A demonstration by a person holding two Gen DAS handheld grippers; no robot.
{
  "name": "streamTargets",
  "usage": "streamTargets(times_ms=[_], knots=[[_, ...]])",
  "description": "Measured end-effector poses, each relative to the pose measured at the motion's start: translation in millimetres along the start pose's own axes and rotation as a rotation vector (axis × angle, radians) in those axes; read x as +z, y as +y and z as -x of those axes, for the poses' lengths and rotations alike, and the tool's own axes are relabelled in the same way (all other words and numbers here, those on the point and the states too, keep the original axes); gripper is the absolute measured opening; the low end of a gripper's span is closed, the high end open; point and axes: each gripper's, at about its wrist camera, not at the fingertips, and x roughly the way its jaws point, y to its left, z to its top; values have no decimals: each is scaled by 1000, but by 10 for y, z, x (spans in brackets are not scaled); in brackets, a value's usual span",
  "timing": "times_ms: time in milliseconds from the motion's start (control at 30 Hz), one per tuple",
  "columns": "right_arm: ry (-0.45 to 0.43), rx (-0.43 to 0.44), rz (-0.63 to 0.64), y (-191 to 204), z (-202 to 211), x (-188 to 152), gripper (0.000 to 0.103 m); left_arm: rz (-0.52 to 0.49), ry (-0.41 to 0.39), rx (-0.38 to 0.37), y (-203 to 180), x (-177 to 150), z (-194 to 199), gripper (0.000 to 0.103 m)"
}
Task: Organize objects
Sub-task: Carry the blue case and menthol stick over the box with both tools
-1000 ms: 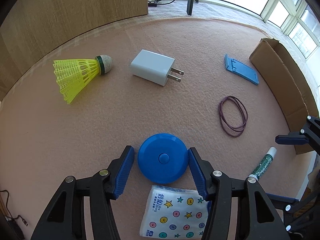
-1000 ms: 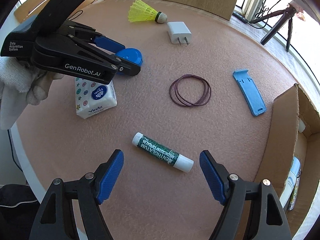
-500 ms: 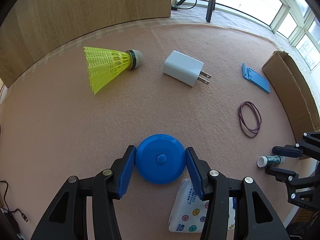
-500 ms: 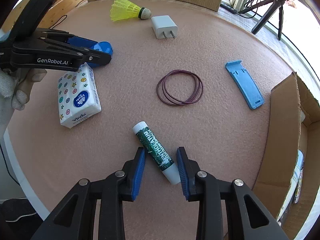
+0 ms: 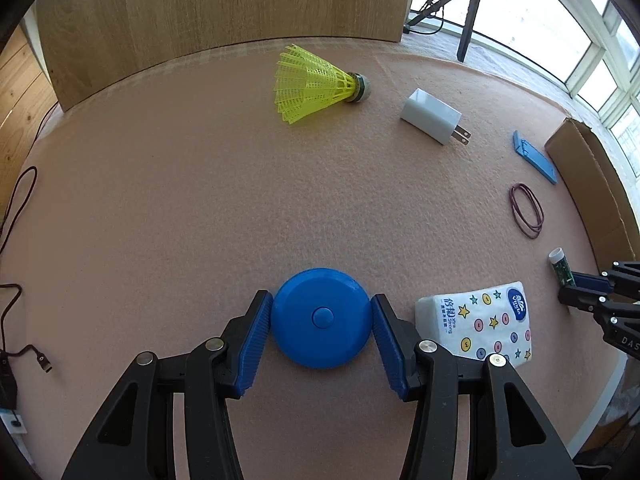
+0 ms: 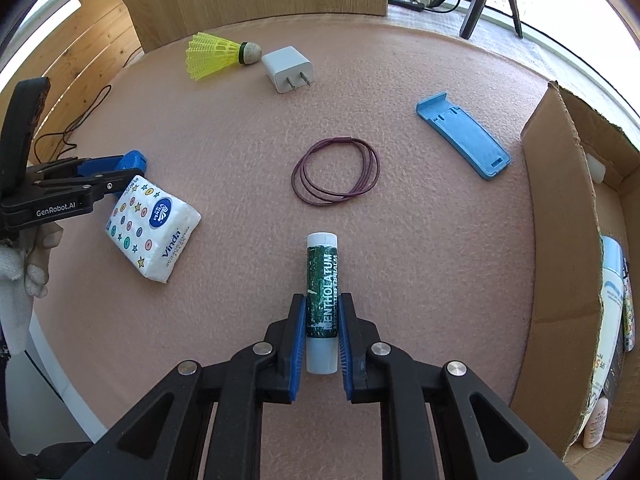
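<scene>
Lip-balm tube (image 6: 322, 300), clamped firmly by the right gripper (image 6: 322, 320), should rise straight, then travel right into the cardboard box (image 6: 560, 240) while the left gripper (image 5: 321, 320) grips the blue disc (image 5: 321, 317).

The counter (image 6: 240, 128) is covered in soft pinkish-tan felt. At the upper left of the right wrist view lies a bright yellow shuttlecock (image 6: 212, 56) with a dark green band and a pale tip. Beside it is a white charger (image 6: 286, 69). In the middle are dark purple rubber bands (image 6: 336, 176). To the upper right lies a light blue plastic stand (image 6: 464, 136). The box (image 6: 560, 248) at the right is brown cardboard. The lip balm (image 6: 322, 280) is dark green with white letters and white ends. The tissue pack (image 6: 152, 226) is white with coloured stars and dots and a blue oval. In the left wrist view, the round disc (image 5: 320, 318) is deep blue. Both hand-held grippers are black with blue pads (image 6: 298, 340). The glove (image 6: 16, 292) at the left edge looks white, though only part of it shows.
</scene>
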Motion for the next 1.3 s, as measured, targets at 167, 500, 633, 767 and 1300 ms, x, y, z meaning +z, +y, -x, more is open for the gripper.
streamTargets(times_ms=[167,500,633,767,1300], knots=[[-17,10,-24,-74,-22,42,14,53,-5,1,129,-221,130,54],[-120,46,-70,-170,473,-7,14,23,-76,-54,-171,-258,569,54],[-172,42,-98,-279,768,-70,14,-29,-101,-99,-477,-101,682,54],[-210,22,-135,-472,1012,-158,14,-97,-121,-144,-880,59,739,54],[-289,-120,-288,-1435,1591,-644,14,-342,-177,-267,-2508,611,807,54]])
